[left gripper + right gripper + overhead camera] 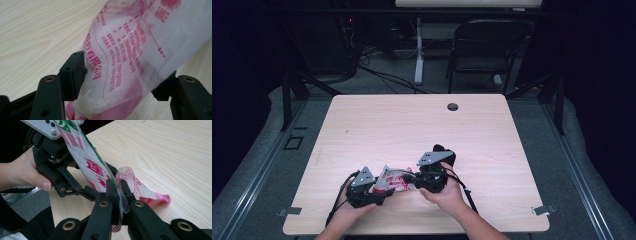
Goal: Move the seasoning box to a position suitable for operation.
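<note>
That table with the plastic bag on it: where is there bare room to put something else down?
Most of the wooden table is bare: the whole far half up to the round cable hole, and wide strips along the left and right edges. The crowded spot is the near middle, where the left gripper and right gripper meet on the printed plastic bag.
</note>
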### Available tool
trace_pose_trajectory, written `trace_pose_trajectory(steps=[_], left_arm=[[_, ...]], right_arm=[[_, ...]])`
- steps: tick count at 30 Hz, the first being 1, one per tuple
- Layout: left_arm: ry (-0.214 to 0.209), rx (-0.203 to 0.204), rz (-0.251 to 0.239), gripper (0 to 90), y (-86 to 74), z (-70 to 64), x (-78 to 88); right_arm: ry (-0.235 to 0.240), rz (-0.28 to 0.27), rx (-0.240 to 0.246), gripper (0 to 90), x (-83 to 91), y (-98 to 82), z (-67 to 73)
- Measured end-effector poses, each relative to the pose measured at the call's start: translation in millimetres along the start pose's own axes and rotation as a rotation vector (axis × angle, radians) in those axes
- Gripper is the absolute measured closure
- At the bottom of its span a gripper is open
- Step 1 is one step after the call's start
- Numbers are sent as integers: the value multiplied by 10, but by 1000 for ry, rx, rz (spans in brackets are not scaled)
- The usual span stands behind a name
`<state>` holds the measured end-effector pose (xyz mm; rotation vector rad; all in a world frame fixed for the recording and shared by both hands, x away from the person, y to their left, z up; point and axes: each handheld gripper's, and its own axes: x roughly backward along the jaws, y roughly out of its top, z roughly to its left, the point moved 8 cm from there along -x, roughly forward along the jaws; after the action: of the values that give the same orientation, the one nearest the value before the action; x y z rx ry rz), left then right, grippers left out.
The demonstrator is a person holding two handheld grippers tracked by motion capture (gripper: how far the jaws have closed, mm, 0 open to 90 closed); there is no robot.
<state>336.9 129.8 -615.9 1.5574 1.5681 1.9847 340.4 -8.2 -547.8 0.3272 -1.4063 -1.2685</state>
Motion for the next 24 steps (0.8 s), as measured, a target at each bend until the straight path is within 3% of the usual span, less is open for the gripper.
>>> trace_pose_trajectory(steps=[20,22,24], left_arm=[[-33,-5,2,279,-49,1,-95],[-28,-7,11,263,-59,5,-104],[-26,-1,64,246,-120,4,-145]], right_arm=[[17,-7,42,900,78,-115,30],[27,-4,40,900,76,-124,37],[33,3,40,900,80,-131,35]])
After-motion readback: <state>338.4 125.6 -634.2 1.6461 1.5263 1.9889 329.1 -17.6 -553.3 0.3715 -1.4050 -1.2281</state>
